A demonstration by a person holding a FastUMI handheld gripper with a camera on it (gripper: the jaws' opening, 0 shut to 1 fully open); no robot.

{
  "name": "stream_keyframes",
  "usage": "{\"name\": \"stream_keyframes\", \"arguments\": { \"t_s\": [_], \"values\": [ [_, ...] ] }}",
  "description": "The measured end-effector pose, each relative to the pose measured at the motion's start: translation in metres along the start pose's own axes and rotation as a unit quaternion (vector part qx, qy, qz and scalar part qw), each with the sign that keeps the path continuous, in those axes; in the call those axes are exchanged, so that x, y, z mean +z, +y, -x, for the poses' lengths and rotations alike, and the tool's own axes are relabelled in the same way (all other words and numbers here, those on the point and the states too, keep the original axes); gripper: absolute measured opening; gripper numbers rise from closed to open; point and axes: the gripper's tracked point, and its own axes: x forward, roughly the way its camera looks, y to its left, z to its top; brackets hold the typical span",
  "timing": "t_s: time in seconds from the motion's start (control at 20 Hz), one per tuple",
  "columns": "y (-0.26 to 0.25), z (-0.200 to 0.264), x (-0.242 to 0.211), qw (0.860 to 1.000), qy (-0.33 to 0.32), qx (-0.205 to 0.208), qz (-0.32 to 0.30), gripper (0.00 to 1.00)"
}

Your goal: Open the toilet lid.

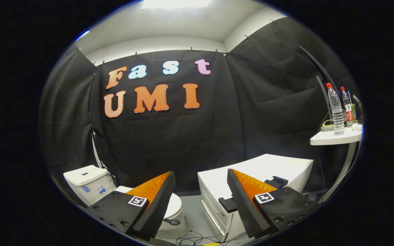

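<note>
A white toilet stands low to the left, its cistern [87, 184] against the black cloth wall. The closed white lid [174, 206] lies flat on the bowl, mostly hidden behind my left finger [156, 201]. My gripper [201, 177] hangs above and well short of the toilet, open wide with nothing between the fingers. The right finger [245, 201] overlaps the white cabinet.
A white drawer cabinet [286, 171] stands right of the toilet with a narrow strip of grey floor [192, 212] between them. Cables [192, 239] lie on the floor in front. At the right, a small white shelf [335, 137] carries two water bottles [336, 109].
</note>
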Motion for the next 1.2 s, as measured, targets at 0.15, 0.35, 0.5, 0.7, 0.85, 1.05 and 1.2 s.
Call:
{"name": "stream_keyframes", "arguments": {
  "t_s": [0.15, 0.35, 0.5, 0.7, 0.85, 1.05, 1.2],
  "values": [
    [0.014, 0.004, 0.006, 1.000, -0.015, 0.007, 0.019, 0.98],
    [0.028, 0.003, -0.012, 0.998, 0.009, 0.032, 0.047, 0.98],
    [0.027, -0.006, -0.013, 0.998, 0.011, 0.026, 0.056, 0.98],
    [0.055, -0.017, -0.023, 0.999, 0.024, 0.033, 0.026, 0.98],
    [0.086, -0.029, -0.046, 0.997, 0.055, 0.046, -0.001, 0.98],
    [0.104, -0.039, -0.087, 0.993, 0.079, 0.030, -0.076, 0.98],
    [0.113, -0.047, -0.143, 0.986, 0.126, 0.032, -0.100, 0.98]
  ]
}}
